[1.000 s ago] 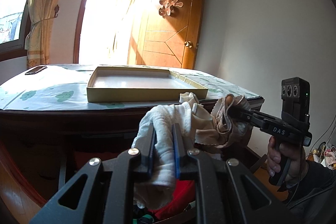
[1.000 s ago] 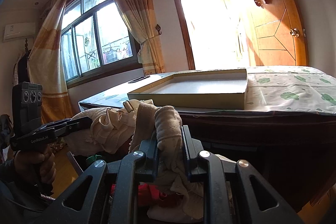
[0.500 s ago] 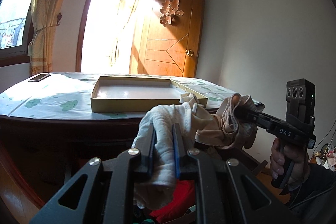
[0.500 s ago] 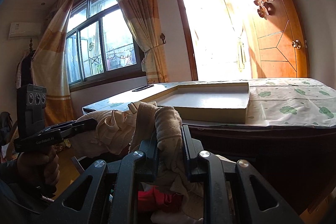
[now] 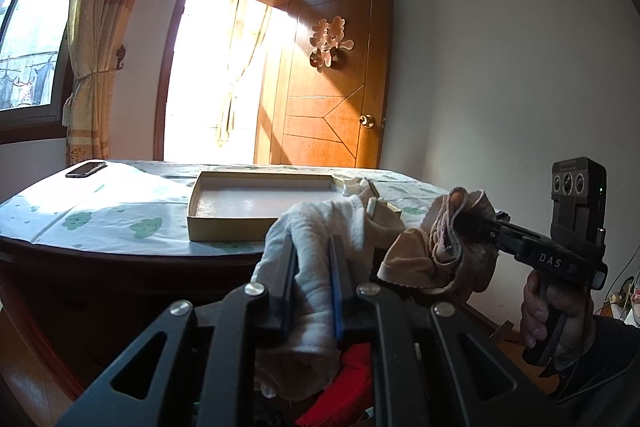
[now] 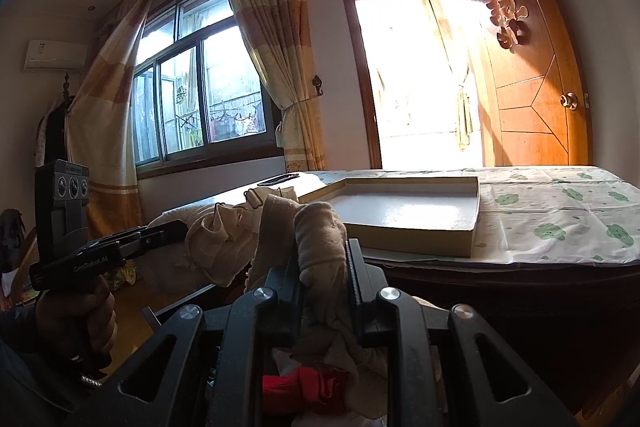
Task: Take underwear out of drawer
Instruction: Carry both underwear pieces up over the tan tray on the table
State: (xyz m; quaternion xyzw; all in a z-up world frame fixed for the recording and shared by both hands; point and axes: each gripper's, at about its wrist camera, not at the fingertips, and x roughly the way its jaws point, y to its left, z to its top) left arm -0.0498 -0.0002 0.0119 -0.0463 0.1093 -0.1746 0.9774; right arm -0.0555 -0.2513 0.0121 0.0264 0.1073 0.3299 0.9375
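Left wrist view: my left gripper [image 5: 312,267] pinches white underwear [image 5: 320,227]; my right gripper [image 6: 324,267] pinches beige underwear [image 6: 316,231]. Both hang above what may be the drawer [image 6: 304,391]. Next I carry them to the far worktop [image 5: 120,211].

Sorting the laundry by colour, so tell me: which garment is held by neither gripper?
The red garment, lying low behind the fingers. The white one is in the left gripper, the beige one in the right.
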